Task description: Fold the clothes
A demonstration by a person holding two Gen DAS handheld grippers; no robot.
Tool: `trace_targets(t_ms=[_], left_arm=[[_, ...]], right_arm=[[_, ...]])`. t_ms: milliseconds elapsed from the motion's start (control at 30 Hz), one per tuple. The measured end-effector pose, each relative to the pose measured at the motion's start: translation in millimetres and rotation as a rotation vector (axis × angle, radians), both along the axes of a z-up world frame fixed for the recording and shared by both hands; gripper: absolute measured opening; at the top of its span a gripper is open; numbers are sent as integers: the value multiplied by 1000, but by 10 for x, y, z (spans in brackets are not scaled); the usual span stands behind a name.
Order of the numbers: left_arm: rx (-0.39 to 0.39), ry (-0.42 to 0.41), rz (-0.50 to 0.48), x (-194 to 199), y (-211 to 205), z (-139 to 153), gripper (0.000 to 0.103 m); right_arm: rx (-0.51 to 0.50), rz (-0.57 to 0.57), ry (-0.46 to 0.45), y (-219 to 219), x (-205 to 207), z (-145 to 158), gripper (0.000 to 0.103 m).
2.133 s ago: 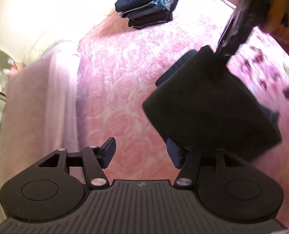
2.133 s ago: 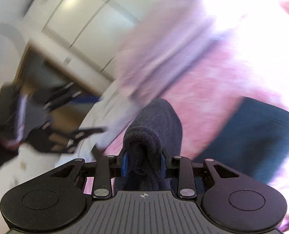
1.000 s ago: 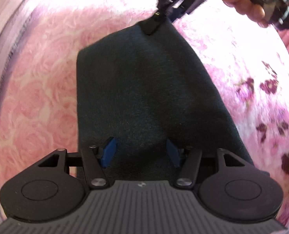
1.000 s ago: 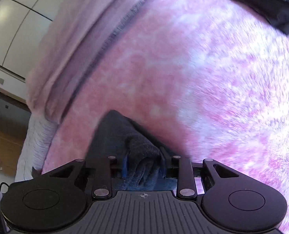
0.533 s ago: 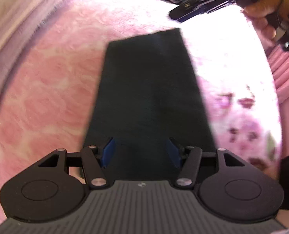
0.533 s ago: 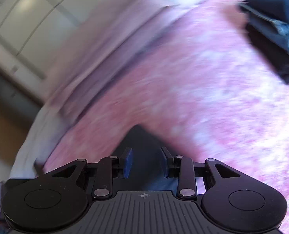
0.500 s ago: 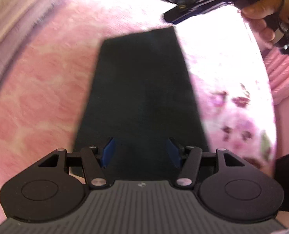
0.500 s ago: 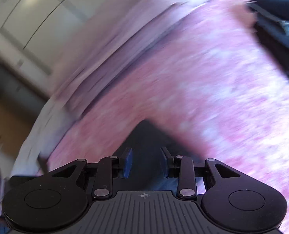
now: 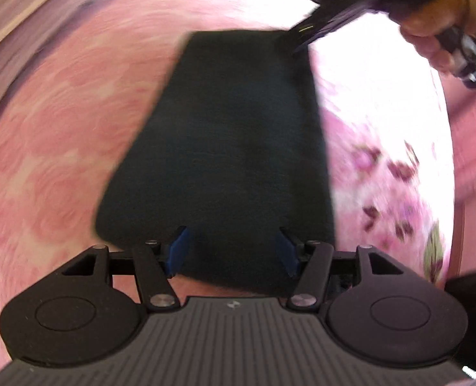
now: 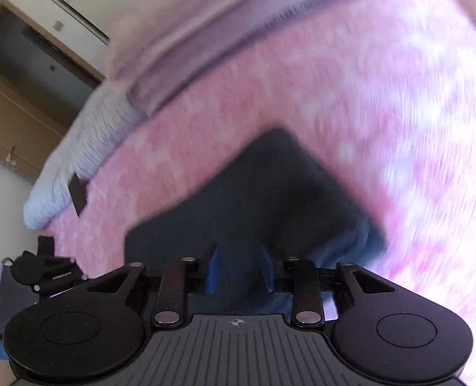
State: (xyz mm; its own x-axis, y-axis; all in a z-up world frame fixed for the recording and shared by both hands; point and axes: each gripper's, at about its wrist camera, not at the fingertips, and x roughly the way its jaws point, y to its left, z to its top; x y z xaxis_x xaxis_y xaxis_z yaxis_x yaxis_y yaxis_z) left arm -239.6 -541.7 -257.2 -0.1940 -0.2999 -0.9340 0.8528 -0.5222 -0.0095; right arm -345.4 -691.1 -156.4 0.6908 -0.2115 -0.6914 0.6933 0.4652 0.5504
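Observation:
A dark folded garment (image 9: pixel 231 135) lies flat on the pink rose-patterned blanket (image 9: pixel 54 135). My left gripper (image 9: pixel 231 251) is open over the garment's near edge, its blue pads (image 9: pixel 177 250) wide apart with only cloth beneath them. At the garment's far right corner the right gripper (image 9: pixel 297 40) shows as a blurred dark shape held by a hand (image 9: pixel 431 41). In the right wrist view the right gripper (image 10: pixel 239 268) is open just above the same garment (image 10: pixel 270 193), gripping nothing. The left gripper (image 10: pixel 45 270) appears at the lower left there.
A lilac folded quilt (image 10: pixel 205 32) runs along the blanket's far side, with a pale ribbed mattress edge (image 10: pixel 86 148) beyond it. A wooden cabinet (image 10: pixel 6 122) and doorway stand past the bed. Floral print (image 9: pixel 389 167) covers the bedding right of the garment.
The right gripper carried the garment to the blanket, opened and let it go. The left gripper moved over the garment's near edge. Both views are blurred from motion.

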Motion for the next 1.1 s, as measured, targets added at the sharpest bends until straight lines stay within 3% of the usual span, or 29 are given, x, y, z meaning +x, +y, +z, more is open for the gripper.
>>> trace_targets(t_ms=[33, 67, 133, 267, 367, 533, 700, 833, 900, 933, 1100], left_arm=[[11, 20, 74, 140, -51, -2, 61], [23, 40, 147, 280, -102, -5, 62], [51, 88, 295, 557, -201, -30, 62], [167, 271, 597, 1081, -365, -290, 64], [218, 404, 728, 1294, -407, -524, 64], [295, 596, 790, 1424, -453, -891, 64], [287, 682, 799, 1478, -449, -1064, 65], [285, 702, 773, 1477, -469, -1066, 63], [283, 712, 760, 1476, -480, -1066, 47], [283, 712, 754, 1472, -488, -1064, 47], [290, 687, 732, 1442, -553, -1054, 45]], right_arm=[[-17, 4, 4, -79, -17, 84, 76], [-26, 21, 20, -193, -20, 125, 81], [-31, 90, 66, -470, 41, 141, 81], [37, 224, 130, -1000, 225, -10, 81], [120, 278, 144, -1344, 358, -181, 81], [237, 364, 171, -1721, 549, -493, 81], [421, 399, 109, -1872, 641, -870, 81], [453, 369, 59, -1858, 591, -941, 80], [423, 377, 83, -1810, 594, -892, 60], [405, 379, 95, -1783, 595, -865, 55], [348, 350, 103, -1671, 557, -804, 44]])
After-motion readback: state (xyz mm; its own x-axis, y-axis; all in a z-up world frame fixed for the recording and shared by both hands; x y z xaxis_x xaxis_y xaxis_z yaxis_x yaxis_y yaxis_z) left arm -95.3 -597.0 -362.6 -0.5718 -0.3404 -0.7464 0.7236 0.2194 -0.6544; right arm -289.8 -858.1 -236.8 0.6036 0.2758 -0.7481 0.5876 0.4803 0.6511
